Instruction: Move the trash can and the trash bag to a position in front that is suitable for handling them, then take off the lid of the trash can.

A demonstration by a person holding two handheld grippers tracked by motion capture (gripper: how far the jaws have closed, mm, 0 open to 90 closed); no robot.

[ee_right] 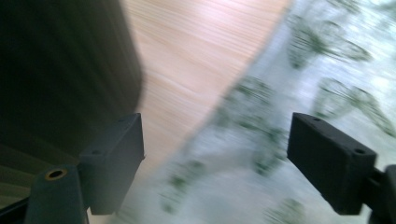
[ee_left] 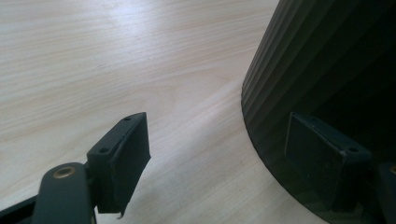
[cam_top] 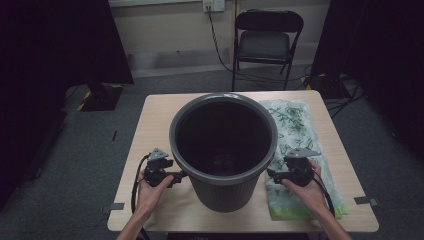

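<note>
Bin (cam_top: 223, 145), big, round and dark grey, stands upright in the middle of the worktop (cam_top: 150, 125). It has thin lines running up its side, and its top is open, so you can look down into the dark inside. A see-through plastic bag (cam_top: 295, 125) with green leaf shapes on it lies flat on the worktop just to the right of the bin, and part of it goes under the bin's wide rim in the high view.

A person holds one gripper in each hand. The left gripper (cam_top: 181, 176) is low at the bin's left side. Its jaws are wide apart with nothing between them. In the left gripper view the bin (ee_left: 322, 70) is very close to one jaw, but I cannot tell if they touch.

The right gripper (cam_top: 271, 173) is at the bin's right side, above the plastic bag. Its jaws are wide apart too, and nothing is held. The right gripper view is blurry, but it looks like the bag (ee_right: 303, 93) lies under the jaws and the bin (ee_right: 60, 70) is beside one of them.

Behind the worktop stands a black folding chair (cam_top: 268, 35) by the wall.
</note>
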